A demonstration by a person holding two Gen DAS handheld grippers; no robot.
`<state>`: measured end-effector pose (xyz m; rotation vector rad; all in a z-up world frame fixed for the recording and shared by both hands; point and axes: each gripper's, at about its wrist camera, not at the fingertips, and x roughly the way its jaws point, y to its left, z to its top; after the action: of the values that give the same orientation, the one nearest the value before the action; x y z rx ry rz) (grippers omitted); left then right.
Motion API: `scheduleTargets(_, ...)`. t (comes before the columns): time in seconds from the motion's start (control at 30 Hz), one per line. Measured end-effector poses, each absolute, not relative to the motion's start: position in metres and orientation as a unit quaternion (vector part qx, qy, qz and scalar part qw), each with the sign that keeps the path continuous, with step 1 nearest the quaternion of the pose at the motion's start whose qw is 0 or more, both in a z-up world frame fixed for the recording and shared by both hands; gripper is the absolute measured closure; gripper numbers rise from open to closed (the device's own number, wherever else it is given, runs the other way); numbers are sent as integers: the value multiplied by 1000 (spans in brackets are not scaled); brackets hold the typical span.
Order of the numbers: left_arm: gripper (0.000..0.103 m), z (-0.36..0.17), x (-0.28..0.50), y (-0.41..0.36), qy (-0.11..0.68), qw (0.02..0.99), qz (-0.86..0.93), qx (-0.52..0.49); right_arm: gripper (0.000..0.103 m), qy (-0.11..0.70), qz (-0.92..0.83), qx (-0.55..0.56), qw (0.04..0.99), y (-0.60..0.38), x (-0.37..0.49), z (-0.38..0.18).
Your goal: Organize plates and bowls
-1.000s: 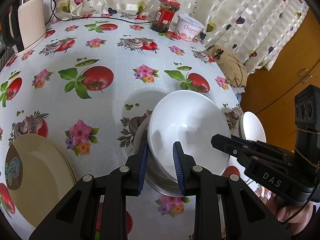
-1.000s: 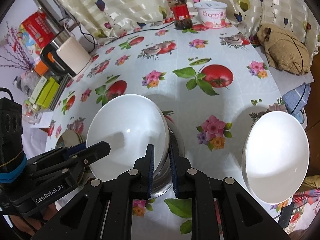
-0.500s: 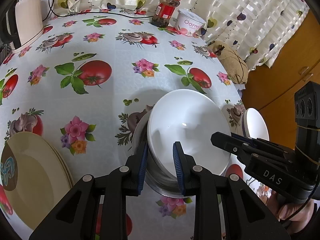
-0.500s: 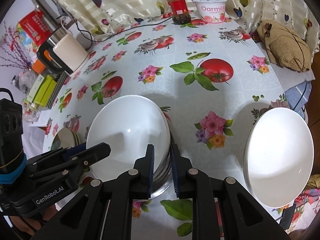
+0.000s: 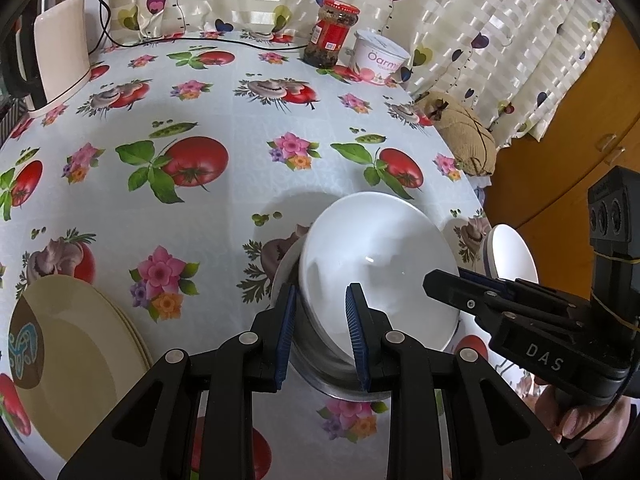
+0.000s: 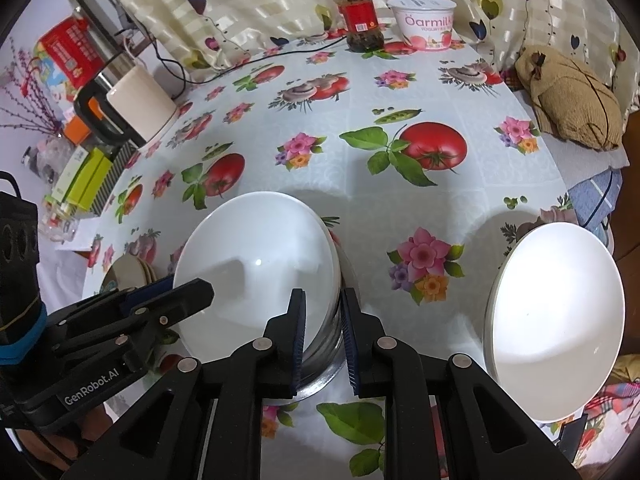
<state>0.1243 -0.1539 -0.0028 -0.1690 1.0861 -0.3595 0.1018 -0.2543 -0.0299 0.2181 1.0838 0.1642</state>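
The white bowl [image 5: 380, 264] is glossy, plain and deep, and sits tilted inside a steel bowl [image 5: 320, 364] whose shiny wall shows below its near rim. Both stand near the front edge of the tablecloth [image 5: 224, 208] printed with tomatoes, flowers and mushrooms. The left gripper [image 5: 320, 332] straddles the near-left rim of the white bowl, its blue pads clamped on the stacked rims. The right gripper [image 6: 323, 334] is nearly closed, pinching the stacked rims on the white bowl's other side. A second white bowl [image 6: 556, 320] stands to the right of the white bowl, apart from it. Cream plates [image 5: 72, 360] are stacked to its left, near the table edge. Far behind it, by the curtain, stand a red-lidded jar [image 5: 334, 32] and a yogurt tub [image 5: 380, 60].
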Motion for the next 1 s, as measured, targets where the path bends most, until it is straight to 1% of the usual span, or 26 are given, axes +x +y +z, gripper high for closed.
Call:
scheduleTargets(0.23, 76, 3, 122, -150, 503, 845, -165, -80, 80, 502, 78, 103, 855, -255, 100, -17)
scheduleTargets(0.57, 76, 27, 115, -143, 473, 863, -156, -83, 75, 472, 83, 98, 872, -257, 87, 10)
scheduleTargets(1.0, 76, 43, 108, -156, 457, 869, -174, -75, 74, 452, 84, 96, 883, -262, 74, 28)
